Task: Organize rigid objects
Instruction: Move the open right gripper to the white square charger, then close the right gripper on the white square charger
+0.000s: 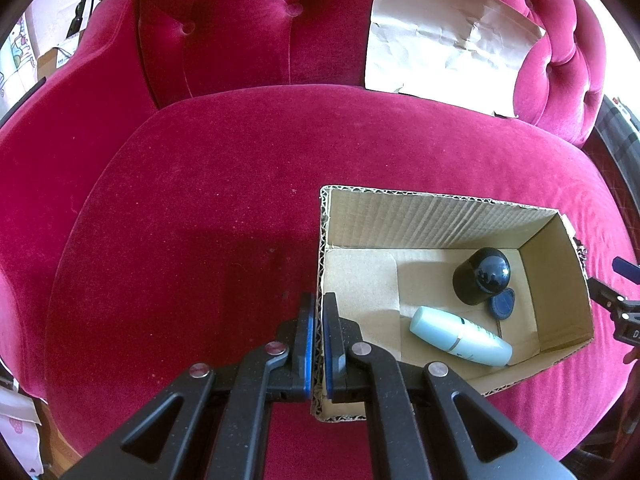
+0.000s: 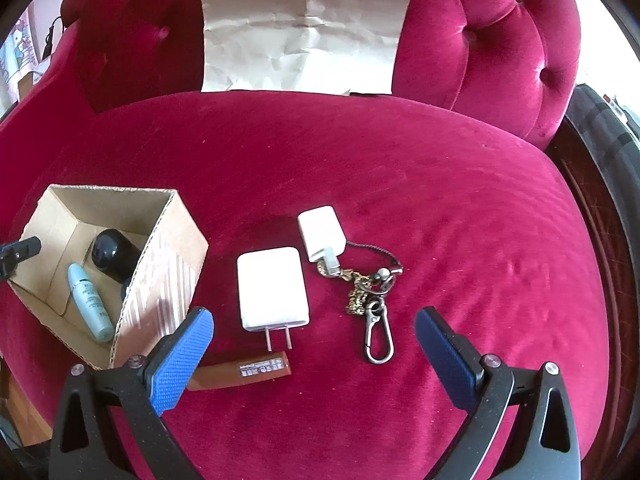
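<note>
From the left wrist camera, the left gripper (image 1: 319,334) points steeply down over the seat of a crimson velvet armchair (image 1: 192,200). Its jaws are pinched tight on the near left wall of an open cardboard box (image 1: 440,210), one blue pad outside the wall and one inside. The box stands on the seat cushion, toward the right. On its floor lie a pale blue bottle (image 1: 460,336) on its side, a dark round-topped jar (image 1: 482,276) tilted against the far corner, and a small blue disc (image 1: 503,305) just beside the jar. A creased sheet of brown paper (image 1: 440,44) leans against the chair back. At the right edge a dark piece with a blue tip shows, probably part of the other gripper, though too little is seen to be sure.

From the right wrist camera, the right gripper (image 2: 314,340) also tilts downward, its jaws spread wide and holding nothing, hovering above the cushion. Between and ahead of them lie a white plug adapter (image 2: 273,288) with its prongs toward the camera, a smaller white charger (image 2: 321,234) behind it, and a keychain (image 2: 372,304) with a carabiner clip, touching the smaller charger. A brown tube (image 2: 244,372) lies just beside the left finger, partly hidden by it. The box sits at the left, apart from these loose things.
</note>
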Action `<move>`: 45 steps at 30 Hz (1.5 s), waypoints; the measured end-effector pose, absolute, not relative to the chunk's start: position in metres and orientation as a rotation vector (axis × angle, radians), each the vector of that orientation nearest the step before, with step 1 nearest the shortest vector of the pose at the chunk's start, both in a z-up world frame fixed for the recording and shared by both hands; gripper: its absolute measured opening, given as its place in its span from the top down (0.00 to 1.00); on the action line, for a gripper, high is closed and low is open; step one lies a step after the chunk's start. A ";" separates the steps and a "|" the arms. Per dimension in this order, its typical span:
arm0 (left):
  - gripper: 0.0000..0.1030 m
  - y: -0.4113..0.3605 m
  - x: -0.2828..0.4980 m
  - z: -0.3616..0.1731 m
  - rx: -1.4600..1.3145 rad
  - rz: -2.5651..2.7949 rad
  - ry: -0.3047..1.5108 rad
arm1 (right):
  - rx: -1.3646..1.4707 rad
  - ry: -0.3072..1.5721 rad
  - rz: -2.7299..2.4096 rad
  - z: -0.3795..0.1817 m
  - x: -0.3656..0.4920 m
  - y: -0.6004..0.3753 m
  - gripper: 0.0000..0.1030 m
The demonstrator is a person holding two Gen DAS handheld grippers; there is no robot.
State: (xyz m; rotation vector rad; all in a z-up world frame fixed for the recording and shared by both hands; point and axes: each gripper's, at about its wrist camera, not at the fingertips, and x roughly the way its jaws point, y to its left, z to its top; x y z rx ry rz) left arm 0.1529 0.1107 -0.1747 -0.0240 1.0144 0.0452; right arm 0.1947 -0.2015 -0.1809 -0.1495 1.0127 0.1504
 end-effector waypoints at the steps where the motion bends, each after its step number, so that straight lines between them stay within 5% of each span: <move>1: 0.97 0.111 0.153 -0.175 -0.023 0.045 1.014 | -0.153 1.014 0.152 -0.182 0.195 -0.200 0.00; 23: 0.97 0.112 0.157 -0.175 -0.033 0.035 1.024 | -0.146 1.046 0.165 -0.192 0.201 -0.185 0.01; 31: 0.97 0.113 0.158 -0.177 -0.036 0.031 1.027 | -0.077 1.073 0.211 -0.197 0.205 -0.184 0.25; 45: 0.97 0.112 0.158 -0.178 -0.036 0.028 1.028 | -0.040 1.083 0.226 -0.196 0.205 -0.186 0.39</move>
